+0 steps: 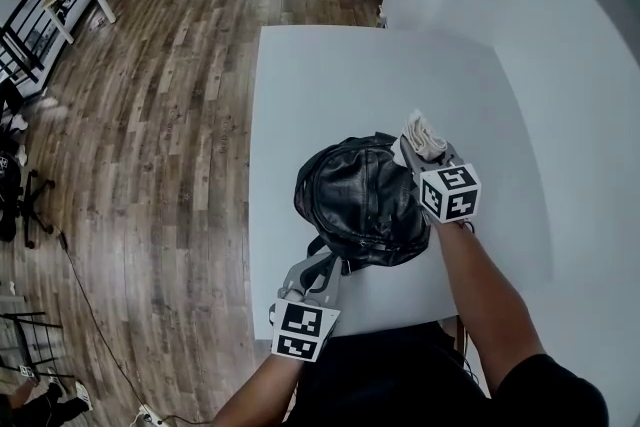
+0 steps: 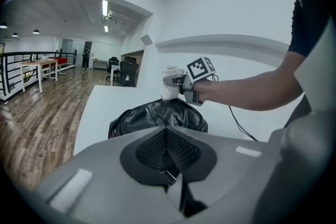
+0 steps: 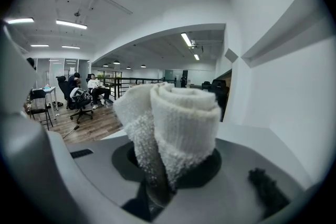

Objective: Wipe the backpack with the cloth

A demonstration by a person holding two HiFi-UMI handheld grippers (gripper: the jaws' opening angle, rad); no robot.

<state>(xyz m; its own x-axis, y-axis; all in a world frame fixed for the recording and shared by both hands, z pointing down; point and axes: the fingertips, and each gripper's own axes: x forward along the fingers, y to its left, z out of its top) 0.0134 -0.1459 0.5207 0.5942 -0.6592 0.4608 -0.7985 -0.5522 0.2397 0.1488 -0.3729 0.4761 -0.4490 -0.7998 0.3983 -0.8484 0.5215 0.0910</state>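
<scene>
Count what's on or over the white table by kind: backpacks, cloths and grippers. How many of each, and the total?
backpack: 1, black
cloth: 1, white, held in the right gripper
grippers: 2, the left gripper and the right gripper
Total: 4
</scene>
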